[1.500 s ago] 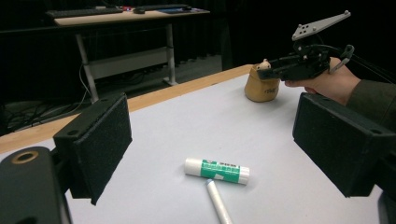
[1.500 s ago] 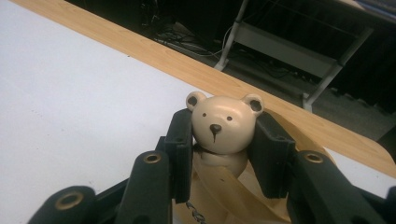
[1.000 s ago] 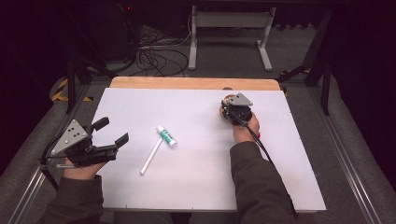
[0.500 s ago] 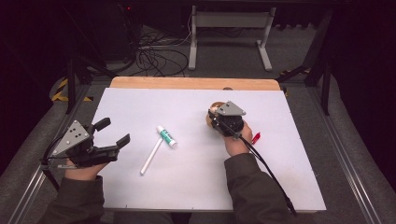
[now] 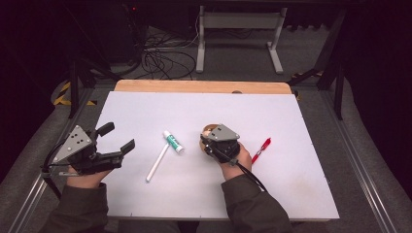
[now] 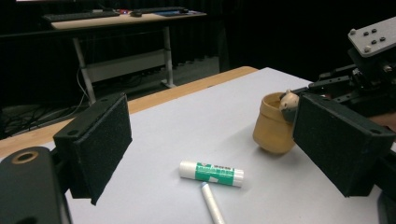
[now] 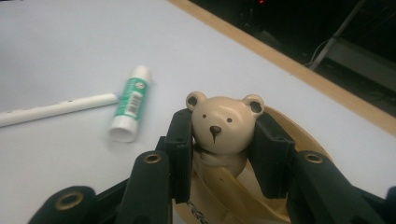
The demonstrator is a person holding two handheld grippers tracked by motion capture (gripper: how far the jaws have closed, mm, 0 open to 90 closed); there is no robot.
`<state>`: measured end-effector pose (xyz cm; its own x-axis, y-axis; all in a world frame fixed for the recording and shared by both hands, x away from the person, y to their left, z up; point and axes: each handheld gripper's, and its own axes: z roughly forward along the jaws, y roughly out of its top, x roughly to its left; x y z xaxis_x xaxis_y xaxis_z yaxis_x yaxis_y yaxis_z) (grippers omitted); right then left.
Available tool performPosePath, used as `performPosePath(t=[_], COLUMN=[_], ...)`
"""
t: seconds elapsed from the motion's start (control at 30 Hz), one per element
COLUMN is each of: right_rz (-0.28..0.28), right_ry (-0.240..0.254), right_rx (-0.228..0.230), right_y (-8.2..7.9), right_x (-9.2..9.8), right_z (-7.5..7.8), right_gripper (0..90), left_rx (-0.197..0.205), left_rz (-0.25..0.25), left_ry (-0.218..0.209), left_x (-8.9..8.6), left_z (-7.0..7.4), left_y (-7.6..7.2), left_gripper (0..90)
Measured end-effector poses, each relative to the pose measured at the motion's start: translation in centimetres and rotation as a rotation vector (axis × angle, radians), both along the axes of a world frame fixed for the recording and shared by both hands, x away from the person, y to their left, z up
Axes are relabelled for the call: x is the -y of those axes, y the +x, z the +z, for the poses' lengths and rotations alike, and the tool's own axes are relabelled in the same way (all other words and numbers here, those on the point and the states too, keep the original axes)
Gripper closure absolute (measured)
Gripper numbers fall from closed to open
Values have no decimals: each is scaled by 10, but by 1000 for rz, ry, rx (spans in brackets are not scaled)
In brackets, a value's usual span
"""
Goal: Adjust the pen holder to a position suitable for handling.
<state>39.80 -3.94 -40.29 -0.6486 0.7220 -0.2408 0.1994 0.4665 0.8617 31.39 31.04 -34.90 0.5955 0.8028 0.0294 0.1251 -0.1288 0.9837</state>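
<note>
My right gripper (image 5: 212, 140) is near the middle of the white table, shut on the bear's head (image 7: 223, 122) of a tan bear cup (image 5: 209, 130). The pads press both sides of the head, and the cup's rim (image 7: 286, 140) lies just behind. In the left gripper view the cup (image 6: 272, 128) stands upright on the sheet under that gripper (image 6: 369, 70). My left gripper (image 5: 118, 136) rests at the table's left edge, open and holding nothing, aimed toward a green-and-white glue stick (image 5: 173, 141) and a white stick (image 5: 158, 162).
A red pen (image 5: 261, 149) lies on the white sheet (image 5: 291, 184) just right of my right hand. The table's wooden far edge (image 5: 194, 86) borders a floor with cables and a metal stand. The glue stick (image 7: 130, 102) lies left of the cup.
My right gripper has carried the bear cup left and toward the person, close to the glue stick. The red pen now shows beside the hand. The left gripper has stayed put.
</note>
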Motion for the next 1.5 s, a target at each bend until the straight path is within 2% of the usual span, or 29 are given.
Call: performPosePath(t=[0.17,0.33,0.67,0.8,0.83,0.9,0.93,1.03,1.1,1.23,1.4,1.5], right_rz=[16,16,21,43,58,69,79,90,101,110,105,108], right_ry=[-21,-36,-26,10,35,48,41,53,105,141,214,241], right_rx=[-49,-81,-67,-46,-36,-37,-7,-4,14,29,73,79], right_y=[-6,-3,0,1,0,0,-2,-2,-4,-5,-8,-8], right_x=[-10,-15,-18,-13,-12,-11,-10,-8,-2,6,28,36], right_z=[-2,-7,-9,-7,-6,-5,-4,-4,0,6,17,19], right_gripper=[637,637,628,561,542,522,493,464,435,415,337,313], left_rx=[0,-4,-13,-15,-15,-13,-14,-20,-26,-34,-39,-40], left_rz=[-1,-1,-6,-6,-6,-4,-5,-6,-8,-12,-20,-20], left_ry=[3,4,11,14,14,16,17,21,25,28,38,44], left_x=[0,1,3,3,3,3,3,4,5,8,11,13], left_z=[0,-2,-5,-6,-6,-6,-6,-8,-9,-11,-14,-16], left_y=[1,1,3,3,3,3,4,4,5,5,6,6], left_gripper=[126,126,126,126,126,126,126,126,126,126,126,126])
